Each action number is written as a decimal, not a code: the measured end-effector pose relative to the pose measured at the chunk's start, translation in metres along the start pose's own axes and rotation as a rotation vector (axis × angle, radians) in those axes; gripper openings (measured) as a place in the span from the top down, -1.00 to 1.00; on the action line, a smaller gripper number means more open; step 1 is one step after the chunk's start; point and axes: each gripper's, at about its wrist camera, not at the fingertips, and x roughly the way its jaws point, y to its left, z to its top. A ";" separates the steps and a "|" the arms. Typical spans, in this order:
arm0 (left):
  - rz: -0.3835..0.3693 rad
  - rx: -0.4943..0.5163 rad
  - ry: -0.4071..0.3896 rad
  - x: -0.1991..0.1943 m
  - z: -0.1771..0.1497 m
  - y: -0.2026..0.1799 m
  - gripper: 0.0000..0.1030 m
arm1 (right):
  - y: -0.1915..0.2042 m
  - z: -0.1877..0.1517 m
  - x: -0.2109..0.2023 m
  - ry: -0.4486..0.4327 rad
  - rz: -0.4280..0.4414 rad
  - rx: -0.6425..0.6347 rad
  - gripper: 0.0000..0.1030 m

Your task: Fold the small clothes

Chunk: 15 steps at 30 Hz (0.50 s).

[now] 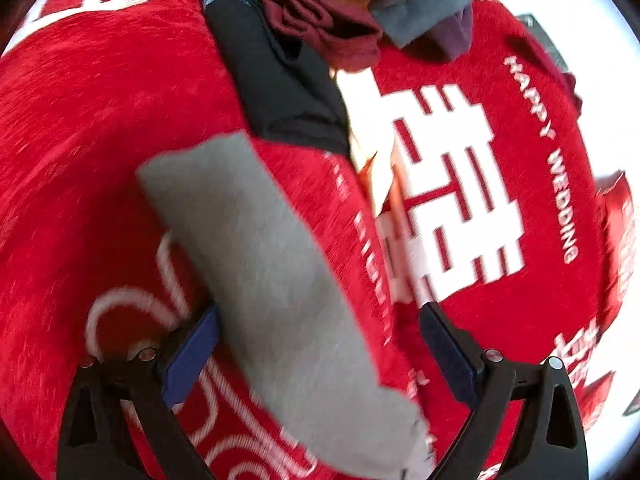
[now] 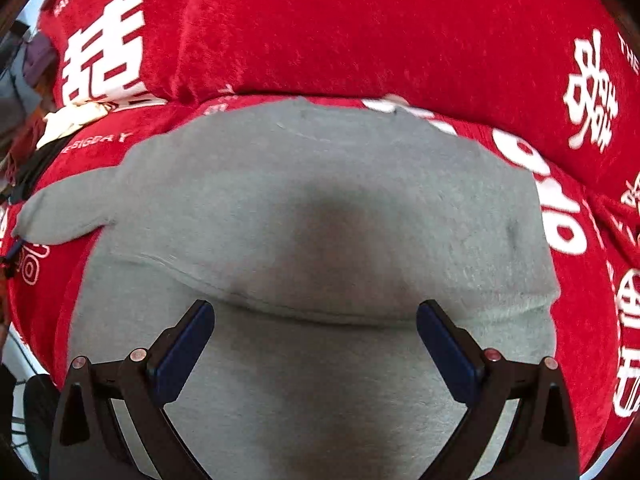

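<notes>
A small grey garment (image 1: 276, 280) lies on a red blanket (image 1: 80, 128) with white lettering. In the left wrist view it runs as a long strip between the open fingers of my left gripper (image 1: 320, 344), which hovers over it and holds nothing. In the right wrist view the same grey garment (image 2: 320, 220) fills the middle, folded over with a seam edge across it. My right gripper (image 2: 316, 340) is open just above the garment, with its fingers spread to either side and nothing held.
A black garment (image 1: 280, 88) and a dark red folded one (image 1: 324, 24) lie at the far end of the blanket, beside a grey-blue pile (image 1: 420, 4). A raised red fold (image 2: 360, 32) of blanket crosses the far side in the right wrist view.
</notes>
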 end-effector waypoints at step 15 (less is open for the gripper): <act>0.011 0.134 0.081 0.003 0.004 -0.005 0.89 | 0.139 0.106 0.055 0.011 -0.041 -0.264 -0.98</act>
